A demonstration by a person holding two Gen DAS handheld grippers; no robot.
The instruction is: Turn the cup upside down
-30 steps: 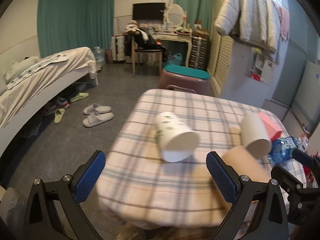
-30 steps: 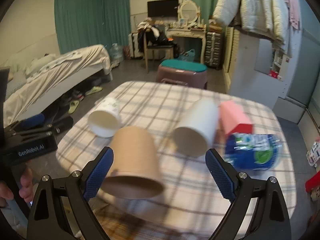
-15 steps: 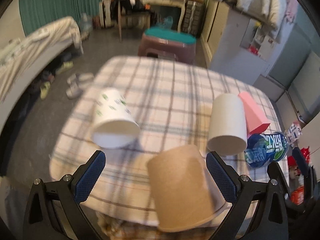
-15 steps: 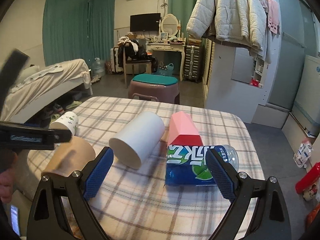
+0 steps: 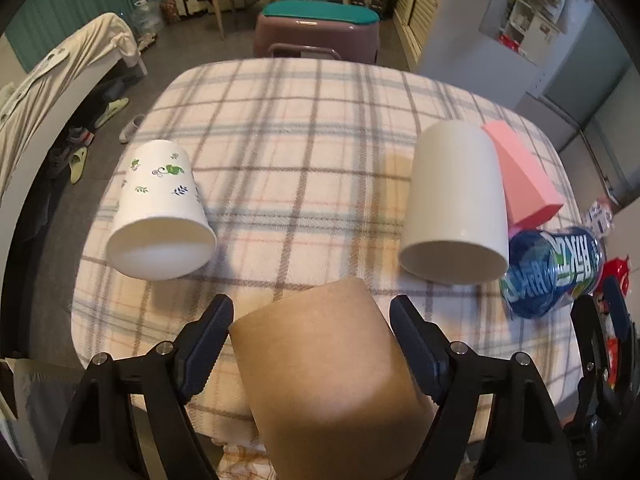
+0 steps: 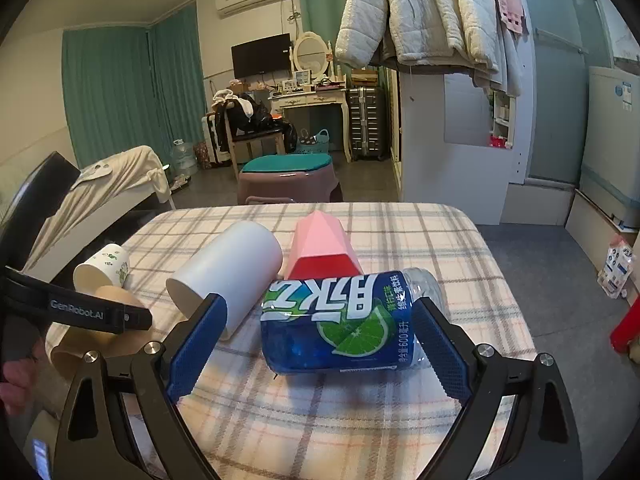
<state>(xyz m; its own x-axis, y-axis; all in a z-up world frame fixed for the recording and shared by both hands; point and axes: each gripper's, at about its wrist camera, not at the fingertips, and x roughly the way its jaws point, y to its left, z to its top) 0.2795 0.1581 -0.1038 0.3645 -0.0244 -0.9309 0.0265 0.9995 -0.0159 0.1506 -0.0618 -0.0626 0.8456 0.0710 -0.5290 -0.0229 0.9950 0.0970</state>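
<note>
A brown paper cup (image 5: 332, 376) lies on its side at the table's near edge, closed base pointing away. My left gripper (image 5: 312, 344) straddles it, jaws narrowed close to its sides; contact is unclear. The cup also shows in the right wrist view (image 6: 100, 332), under the left gripper. A leaf-printed white cup (image 5: 160, 212) lies on its side to the left, mouth toward me. A plain white cup (image 5: 456, 208) lies on its side to the right. My right gripper (image 6: 316, 348) is open around a blue bottle (image 6: 340, 320) without touching it.
A pink box (image 5: 524, 184) lies behind the blue bottle (image 5: 556, 276) on the plaid tablecloth (image 5: 304, 128). A purple stool with a teal lid (image 5: 320, 28) stands beyond the table's far edge. A bed (image 5: 60, 80) is at the left.
My left gripper has moved right and down over the brown cup, and its jaws have narrowed around it. My right gripper has moved right to the blue bottle and dropped lower.
</note>
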